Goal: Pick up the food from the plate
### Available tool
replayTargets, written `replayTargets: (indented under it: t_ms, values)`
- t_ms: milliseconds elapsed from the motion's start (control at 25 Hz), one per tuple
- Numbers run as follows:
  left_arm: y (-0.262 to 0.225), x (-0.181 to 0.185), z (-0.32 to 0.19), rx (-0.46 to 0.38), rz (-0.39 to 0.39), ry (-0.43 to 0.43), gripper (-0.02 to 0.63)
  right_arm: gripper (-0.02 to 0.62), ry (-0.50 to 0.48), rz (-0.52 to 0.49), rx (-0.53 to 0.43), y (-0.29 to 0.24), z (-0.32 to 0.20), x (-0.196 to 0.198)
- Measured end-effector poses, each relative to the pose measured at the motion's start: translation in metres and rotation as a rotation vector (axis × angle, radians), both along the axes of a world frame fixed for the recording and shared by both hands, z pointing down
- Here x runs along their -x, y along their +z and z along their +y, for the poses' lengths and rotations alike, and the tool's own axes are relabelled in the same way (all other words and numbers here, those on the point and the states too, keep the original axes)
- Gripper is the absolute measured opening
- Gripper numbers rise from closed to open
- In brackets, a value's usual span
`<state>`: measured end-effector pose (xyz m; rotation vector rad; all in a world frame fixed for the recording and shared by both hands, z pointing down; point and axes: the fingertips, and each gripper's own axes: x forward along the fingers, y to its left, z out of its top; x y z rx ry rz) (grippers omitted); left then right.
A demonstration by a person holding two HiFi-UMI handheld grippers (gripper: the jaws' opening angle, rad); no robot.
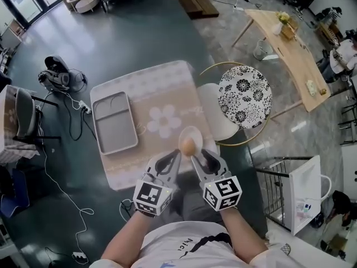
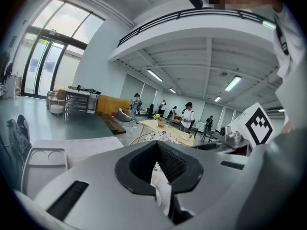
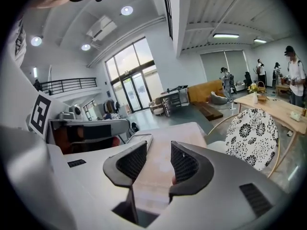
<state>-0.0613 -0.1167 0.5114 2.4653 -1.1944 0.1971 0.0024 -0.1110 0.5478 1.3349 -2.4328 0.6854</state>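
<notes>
In the head view a brown egg-shaped piece of food (image 1: 188,146) lies on a small white plate (image 1: 193,129) at the near edge of the table. My left gripper (image 1: 168,161) is just to its near left and my right gripper (image 1: 202,161) just to its near right. Both point at the plate, with the food just ahead of their tips. The left gripper (image 2: 157,145) has its jaws shut tip to tip and holds nothing. The right gripper (image 3: 159,150) is open, with only the tablecloth visible in the gap.
A grey divided tray (image 1: 114,121) lies on the left of the beige patterned tablecloth (image 1: 162,91). A chair with a black-and-white floral seat (image 1: 244,96) stands right of the table, and a wooden table (image 1: 290,49) stands beyond it. Cables (image 1: 67,166) trail on the floor at left.
</notes>
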Motion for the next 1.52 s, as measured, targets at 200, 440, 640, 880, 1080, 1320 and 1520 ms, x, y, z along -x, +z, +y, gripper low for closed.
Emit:
replayTargets:
  t_ms: [200, 440, 640, 880, 1080, 1320, 1520]
  values:
    - [0.023, 0.0, -0.013, 0.027, -0.027, 0.0, 0.006, 0.206, -0.006, 0.058, 0.045, 0.041, -0.012, -0.001]
    - [0.052, -0.002, -0.027, 0.077, -0.049, -0.001, 0.006, 0.278, -0.002, 0.123, 0.13, 0.095, -0.022, -0.008]
    - [0.077, 0.0, -0.037, 0.113, -0.067, -0.001, 0.006, 0.303, -0.011, 0.15, 0.201, 0.135, -0.027, -0.007]
    - [0.102, 0.002, -0.041, 0.143, -0.071, -0.001, 0.006, 0.311, -0.019, 0.171, 0.276, 0.175, -0.028, -0.007]
    - [0.119, 0.002, -0.043, 0.149, -0.073, -0.002, 0.006, 0.313, -0.025, 0.191, 0.328, 0.205, -0.027, -0.007]
    - [0.133, 0.003, -0.042, 0.163, -0.064, -0.002, 0.006, 0.324, -0.028, 0.207, 0.37, 0.227, -0.031, -0.002]
    - [0.14, 0.007, -0.042, 0.163, -0.061, -0.012, 0.006, 0.327, -0.044, 0.231, 0.403, 0.243, -0.032, 0.001]
